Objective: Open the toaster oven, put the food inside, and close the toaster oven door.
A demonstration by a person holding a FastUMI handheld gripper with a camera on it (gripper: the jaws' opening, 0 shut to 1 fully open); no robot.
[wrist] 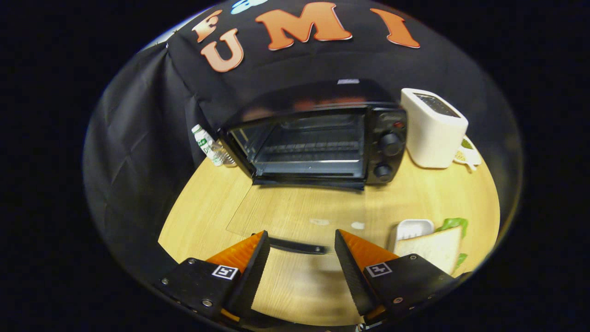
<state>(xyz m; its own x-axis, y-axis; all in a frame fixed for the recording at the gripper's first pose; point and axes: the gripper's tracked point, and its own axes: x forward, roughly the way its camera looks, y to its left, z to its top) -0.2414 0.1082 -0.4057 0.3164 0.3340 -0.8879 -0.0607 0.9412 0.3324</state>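
Bottle (208,145): we see a small plastic bottle w/ a green-and-white label, upright at the back of the table, just beside the oven's left corner, against the dark cloth wall.
Table (203,212): light wood top; everything here stands or lies on it.
Gripper (302,242): its 2 fingers are spread wide apart w/ nothing between them but bare table & the door handle; we see no hold on anything.
Toaster oven (318,133): black, at the back centre, well beyond the fingers. Inside, a wire rack (313,147) w/ no food on it.
Oven door (299,212): glass, folded fully down & lying flat toward us; wood shows through it. Its dark handle (295,246) sits just ahead of the fingers, in the gap between the tips.
Knobs (389,144): 2 round dials on the oven's right panel, one above the other.
Toaster (433,129): white slot toaster, just right of the oven.
Food (433,251): a sandwich, bread w/ green lettuce at the edge, by a small white tray (412,228), right of the right finger, near the table edge.
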